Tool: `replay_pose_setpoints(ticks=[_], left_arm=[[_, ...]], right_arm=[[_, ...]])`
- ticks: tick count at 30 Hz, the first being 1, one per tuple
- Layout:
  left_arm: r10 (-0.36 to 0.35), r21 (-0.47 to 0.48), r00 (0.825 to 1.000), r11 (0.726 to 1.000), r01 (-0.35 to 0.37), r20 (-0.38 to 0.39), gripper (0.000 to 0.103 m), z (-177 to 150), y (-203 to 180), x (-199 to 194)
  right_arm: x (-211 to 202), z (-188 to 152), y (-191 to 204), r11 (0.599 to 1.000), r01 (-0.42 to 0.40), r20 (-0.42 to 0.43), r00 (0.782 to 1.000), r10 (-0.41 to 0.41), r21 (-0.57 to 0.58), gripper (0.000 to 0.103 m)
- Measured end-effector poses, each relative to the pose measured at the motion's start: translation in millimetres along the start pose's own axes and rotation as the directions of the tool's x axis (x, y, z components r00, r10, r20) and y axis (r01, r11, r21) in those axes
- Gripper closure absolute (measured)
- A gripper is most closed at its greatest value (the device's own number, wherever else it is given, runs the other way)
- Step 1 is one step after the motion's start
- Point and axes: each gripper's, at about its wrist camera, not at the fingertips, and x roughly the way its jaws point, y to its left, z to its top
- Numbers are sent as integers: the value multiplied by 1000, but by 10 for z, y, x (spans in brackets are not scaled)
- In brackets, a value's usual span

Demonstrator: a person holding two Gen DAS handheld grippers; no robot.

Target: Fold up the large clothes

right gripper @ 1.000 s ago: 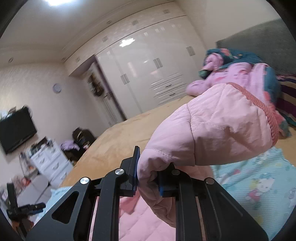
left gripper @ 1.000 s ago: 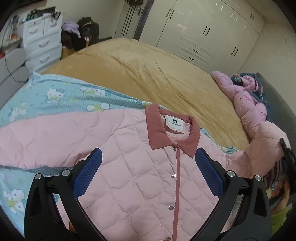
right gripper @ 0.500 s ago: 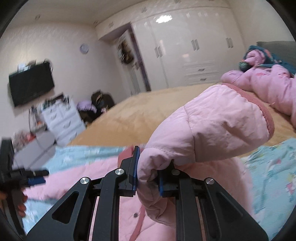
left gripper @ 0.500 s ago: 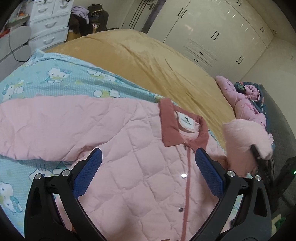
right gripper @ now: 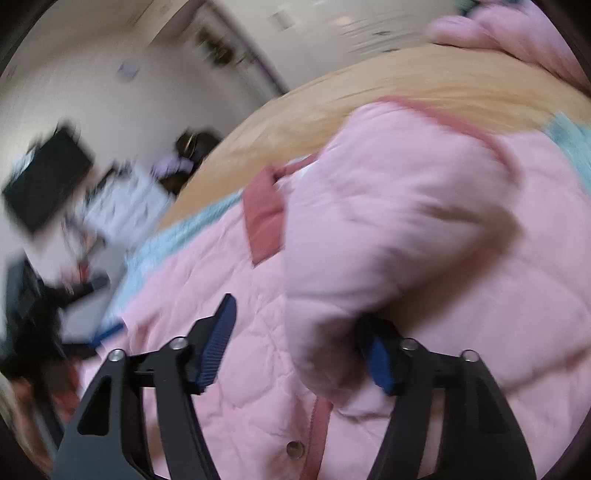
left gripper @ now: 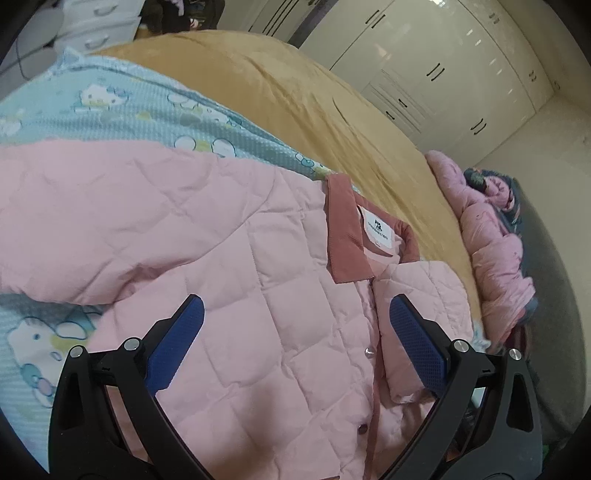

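A pink quilted jacket (left gripper: pixel 229 258) lies face up on the bed, its dusty-rose collar (left gripper: pixel 347 236) toward the far side. One sleeve (left gripper: pixel 417 295) is folded across the jacket's right front. My left gripper (left gripper: pixel 295 310) hovers open over the chest with nothing between its blue pads. The right wrist view is blurred. There my right gripper (right gripper: pixel 297 317) is opening its jaws: the sleeve end (right gripper: pixel 388 221) still rests against the right pad (right gripper: pixel 378 363), while the left pad (right gripper: pixel 218 343) stands apart from it.
Under the jacket lies a light blue cartoon-print sheet (left gripper: pixel 110 103) on a tan blanket (left gripper: pixel 295 96). A heap of pink clothes (left gripper: pixel 491 243) sits at the bed's right edge. White wardrobes (left gripper: pixel 443 66) stand behind, and drawers (left gripper: pixel 99 29) stand at the far left.
My right gripper came down over the jacket with the sleeve and spread its jaws. The sleeve now lies across the jacket's front. My left gripper sank closer to the jacket.
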Motion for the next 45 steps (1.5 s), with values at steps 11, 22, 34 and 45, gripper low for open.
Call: replay_pose_setpoints(ticks=[11,22,34,45], left_arm=[[-80,-85,996,993,82,28,9,117,415,-42],[-227,-156,973,961,230,33,9,165,606,13],[-225,-75,969,973,218,-104,11,-168,290,521],[-155,142,988,978,152,12,96,-114,20,330]], right_arm=[[-117,-61,662,951,-40,82,994,69,-307,75],[471,-656,1444,785,-7,-79,995,-54,-620,75],[208,-724,1213,839,-148,-224,974,32,-524,39],[-659,-221,128,939,104,-30,992,-120,-328,55]])
